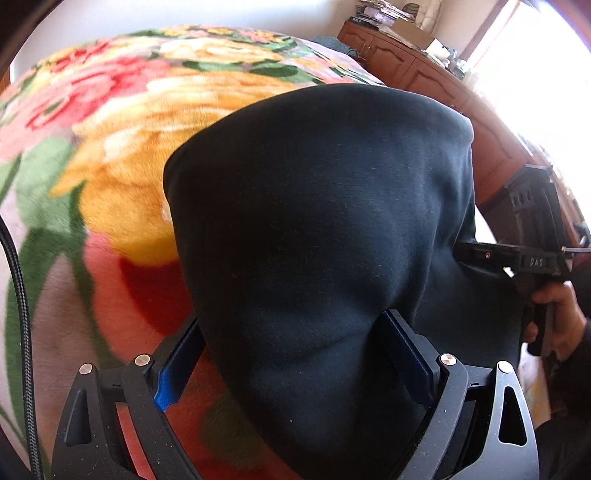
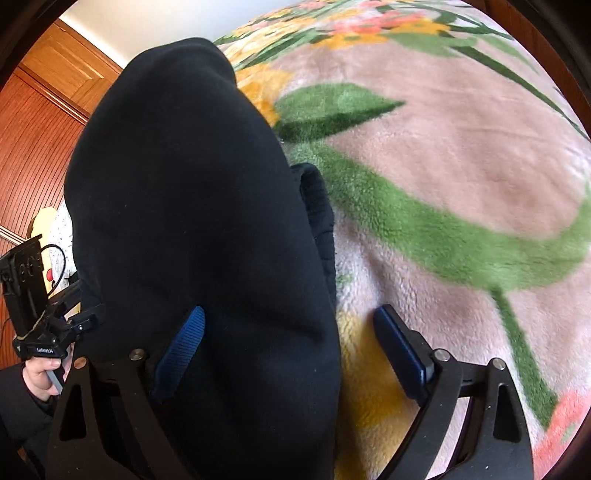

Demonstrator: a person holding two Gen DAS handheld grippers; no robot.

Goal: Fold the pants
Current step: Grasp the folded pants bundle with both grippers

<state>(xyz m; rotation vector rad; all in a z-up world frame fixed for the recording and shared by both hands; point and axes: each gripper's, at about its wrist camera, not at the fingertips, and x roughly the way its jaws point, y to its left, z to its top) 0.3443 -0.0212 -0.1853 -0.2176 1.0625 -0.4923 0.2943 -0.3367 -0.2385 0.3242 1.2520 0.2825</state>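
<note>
No real containers here, just a brown wooden cabinet (image 1: 424,70) by the wall w/ a flat cardboard box (image 1: 412,33) & blurry clutter on top; can't tell what's in the box. The dark, near-black soft fleece pants (image 1: 317,229) hang bunched & draped over both tools, above the plush floral blanket w/ pink, yellow & green blooms (image 1: 122,110) on the bed. Fabric looks thick, matte, w/ soft folds; a ribbed cuff or band edge (image 2: 319,206) peeks out on the blanket side. Left gripper (image 1: 295,365): jaws apart w/ cloth filling the gap, can't tell if pads really pinch it. Right gripper (image 2: 291,347): jaws wide apart, cloth draped over one blue-padded finger (image 2: 184,339), other finger bare over the blanket.
</note>
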